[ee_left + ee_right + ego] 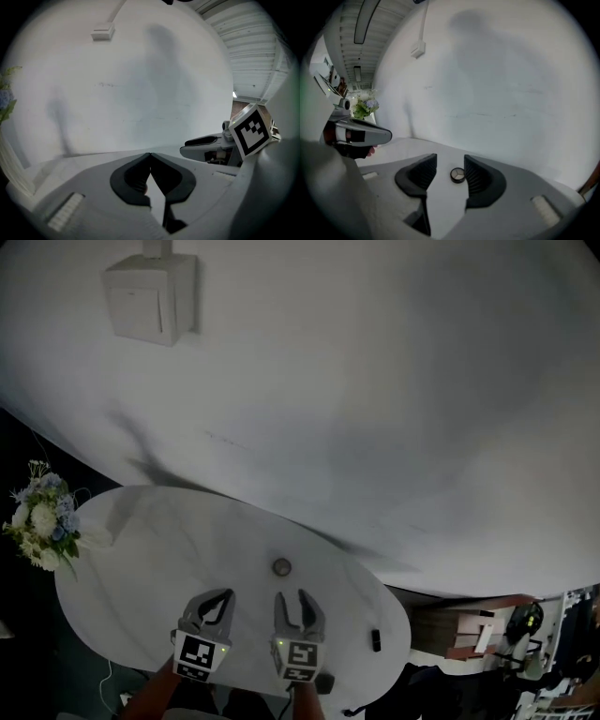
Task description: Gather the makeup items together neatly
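A small round makeup compact (281, 566) lies on the white oval table (159, 531), just beyond both grippers. In the right gripper view the compact (457, 175) rests on the table ahead of the jaws, nearer the right one and untouched. My right gripper (292, 597) (450, 165) is open with nothing held. Beside it on the left, my left gripper (226, 595) (150, 155) is shut, its tips meeting with nothing between them. A small black makeup item (375, 640) lies near the table's right edge.
A bouquet of white and blue flowers (42, 521) stands at the table's left edge. A pale wall rises right behind the table, with a switch box (150, 298) on it. Wooden furniture (469, 629) stands off to the right.
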The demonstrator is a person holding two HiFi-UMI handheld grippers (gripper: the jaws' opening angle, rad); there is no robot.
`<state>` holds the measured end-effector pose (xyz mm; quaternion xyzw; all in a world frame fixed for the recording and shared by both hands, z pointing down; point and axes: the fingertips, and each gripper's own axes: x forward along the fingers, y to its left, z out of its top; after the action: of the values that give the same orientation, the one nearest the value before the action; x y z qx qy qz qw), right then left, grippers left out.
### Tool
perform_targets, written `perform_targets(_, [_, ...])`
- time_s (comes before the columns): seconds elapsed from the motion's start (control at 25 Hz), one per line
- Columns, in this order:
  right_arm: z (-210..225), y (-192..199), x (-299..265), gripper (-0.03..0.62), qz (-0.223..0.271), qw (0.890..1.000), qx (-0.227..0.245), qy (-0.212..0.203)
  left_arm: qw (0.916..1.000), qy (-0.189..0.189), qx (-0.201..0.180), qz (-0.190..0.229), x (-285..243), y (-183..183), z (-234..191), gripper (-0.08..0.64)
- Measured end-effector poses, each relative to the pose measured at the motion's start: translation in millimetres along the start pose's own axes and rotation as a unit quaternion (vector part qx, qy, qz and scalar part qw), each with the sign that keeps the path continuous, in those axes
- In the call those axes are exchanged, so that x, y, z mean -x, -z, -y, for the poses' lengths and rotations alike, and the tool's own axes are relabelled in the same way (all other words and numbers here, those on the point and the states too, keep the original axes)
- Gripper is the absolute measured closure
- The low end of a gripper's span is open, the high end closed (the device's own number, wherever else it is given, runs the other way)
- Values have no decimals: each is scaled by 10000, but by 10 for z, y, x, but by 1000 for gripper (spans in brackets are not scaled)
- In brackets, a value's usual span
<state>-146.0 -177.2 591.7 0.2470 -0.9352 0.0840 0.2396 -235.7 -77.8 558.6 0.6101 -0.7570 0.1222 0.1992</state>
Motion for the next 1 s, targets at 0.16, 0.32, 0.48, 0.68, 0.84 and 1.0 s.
perform_targets(0.16, [43, 191, -316, 355, -305, 9994, -78, -172, 9998, -101, 97, -174, -121, 143, -78, 551])
perform_targets(0.32, [51, 368, -574, 327, -653, 9973, -73, -335, 9989, -226, 202, -371, -200, 311, -164, 549])
perform_targets(0.48, [64, 533, -809, 327, -908, 9949, -5, -440, 9972, -341, 388, -546, -288, 460, -244, 551])
perform_targets(0.68, [77, 622, -1019, 327, -1071, 9927, 101, -543, 9956, -444, 491, -664, -373, 578, -326, 551])
perform_targets(0.84, [96, 679, -1107, 327, -1226, 9908, 162, -553, 9944, -499, 553, -749, -394, 642, -374, 551])
perform_targets(1.0, [93, 735, -1174, 327, -1414, 9880, 168, -594, 9938, -531, 588, -774, -424, 654, -412, 549])
